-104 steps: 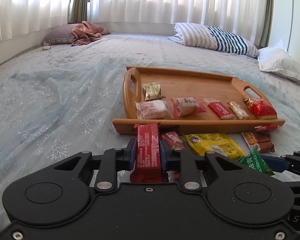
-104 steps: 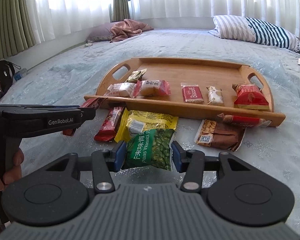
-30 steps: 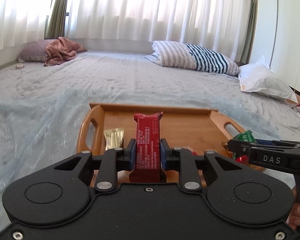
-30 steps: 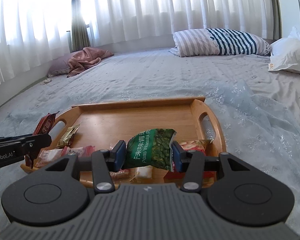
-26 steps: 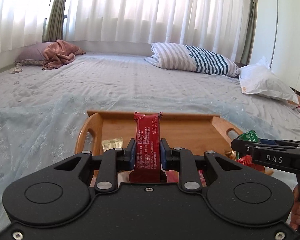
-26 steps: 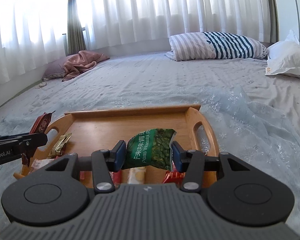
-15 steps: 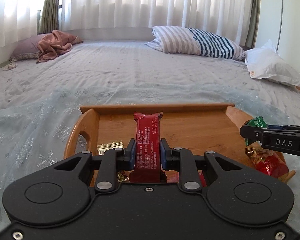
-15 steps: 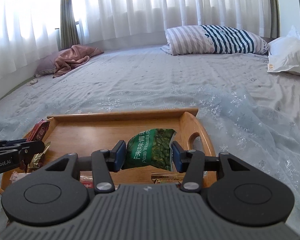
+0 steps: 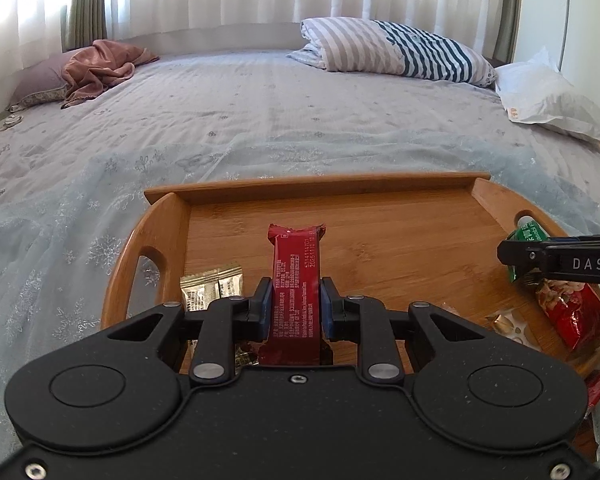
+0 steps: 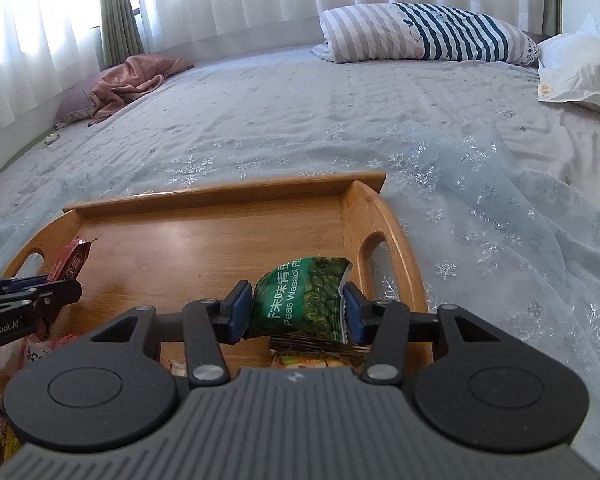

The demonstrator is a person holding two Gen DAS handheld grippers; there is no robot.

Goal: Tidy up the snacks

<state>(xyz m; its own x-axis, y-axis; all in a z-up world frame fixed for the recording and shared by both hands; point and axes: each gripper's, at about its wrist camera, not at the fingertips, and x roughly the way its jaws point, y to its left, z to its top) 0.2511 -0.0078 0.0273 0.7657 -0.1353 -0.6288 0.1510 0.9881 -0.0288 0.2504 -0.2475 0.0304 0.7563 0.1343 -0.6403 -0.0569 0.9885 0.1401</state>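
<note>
Left wrist view: the left gripper [image 9: 293,306] is closed narrow on a red snack bar [image 9: 296,292], held by its long edges with the free end pointing forward over the wooden tray [image 9: 380,240]. The tray is seen resting on the bed [image 9: 260,112]. A small gold sachet [image 9: 212,286] lies on the tray floor just left of the gripper; a red bag [image 9: 576,316] lies at the right end. Open wood is seen ahead of the bar, toward the far wall. Judgement: the bar is best lowered onto that bare strip, laid flat and square with the tray's long side, and released only once its underside is supported, so it is not dropped askew onto the sachet.

Right wrist view: the right gripper [image 10: 298,310] is clamped at a middling width on a green wasabi pea bag [image 10: 304,300], which is bulged between the pads. It is held over the tray's right end, near the handle cut-out [image 10: 374,254]. Another packet [image 10: 312,356] is partly hidden directly beneath. The left gripper is seen at the left edge with the red bar. Judgement: the bag should be carried forward to the bare wood beyond that packet before release, kept clear of the handle wall, and let go low, since a puffy bag is likely to slide or roll.
</note>
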